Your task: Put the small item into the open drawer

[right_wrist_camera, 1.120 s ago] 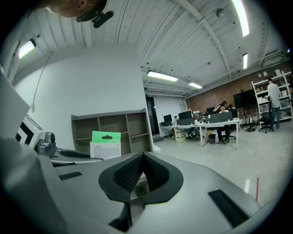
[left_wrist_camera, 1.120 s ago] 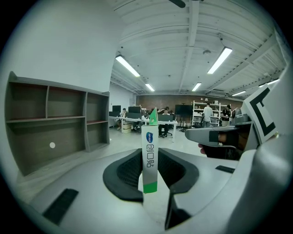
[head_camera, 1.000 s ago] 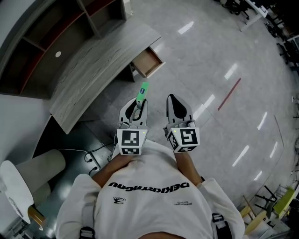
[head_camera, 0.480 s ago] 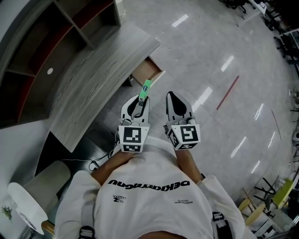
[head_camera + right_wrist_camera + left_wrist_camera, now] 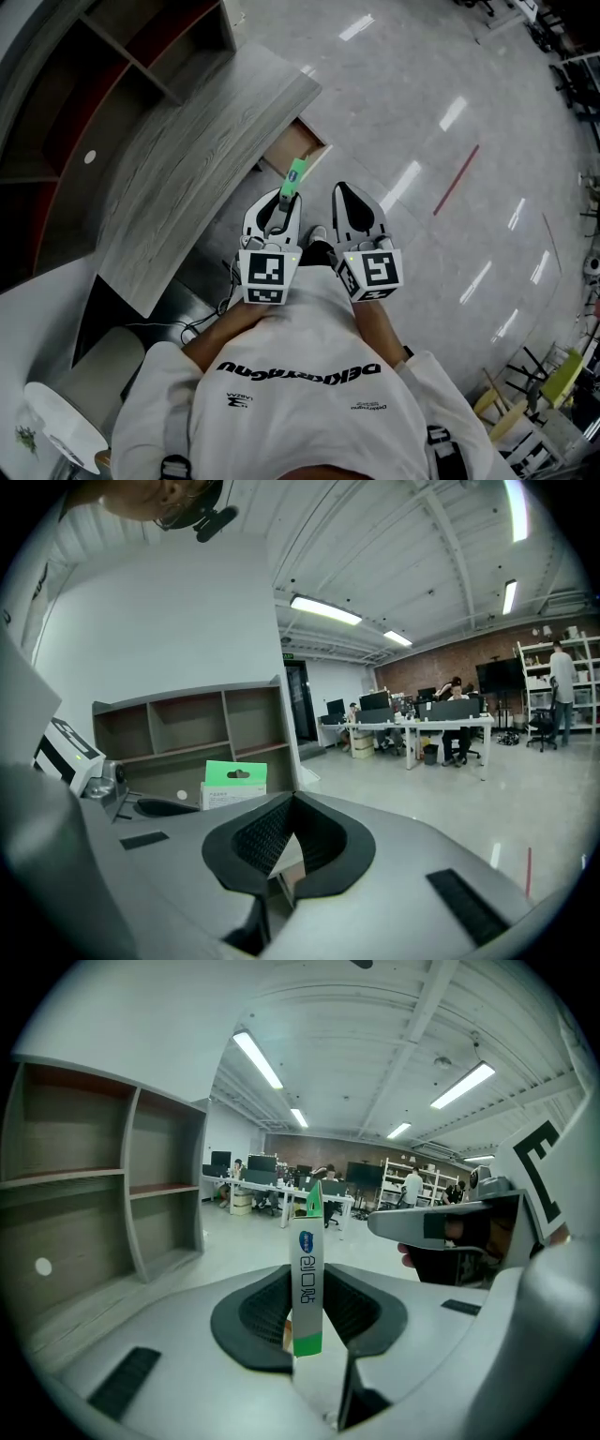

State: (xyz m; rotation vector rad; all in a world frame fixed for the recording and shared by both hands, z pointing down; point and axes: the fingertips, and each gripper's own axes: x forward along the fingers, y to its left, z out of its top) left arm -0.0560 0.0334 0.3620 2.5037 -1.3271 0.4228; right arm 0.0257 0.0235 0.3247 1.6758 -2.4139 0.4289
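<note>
**A:** Start far left of the drawer (image 5: 294, 152). What's there?

**B:** A shelf (image 5: 141, 52) with open bays, then the grey wood-grain desk (image 5: 187, 159). The drawer juts out from under the desk's right end. It's open and pale brown inside, and I can't tell whether anything lies in it.

**A:** And the packet?

**B:** Not in the drawer. The left gripper (image 5: 284, 199) is clamped on it. It's a thin white packet (image 5: 294, 175) with a green top, pinched near its lower end and sticking out past the jaws. In the head view its green tip shows just short of the drawer's front edge, on the person's side.

**A:** Tilted?

**B:** The left gripper view shows it upright between the pads, with blue print on the face toward the camera.

**A:** What's right of that?

**B:** The right gripper (image 5: 343, 194), just beside the left one and a little further from the drawer. Its jaws meet at the tips with nothing between them. Both grippers point roughly toward the drawer.

**A:** Anything past it?

**B:** Glossy grey floor (image 5: 412, 103), with a thin red line (image 5: 457, 179) on it well off to the drawer's right.
</note>
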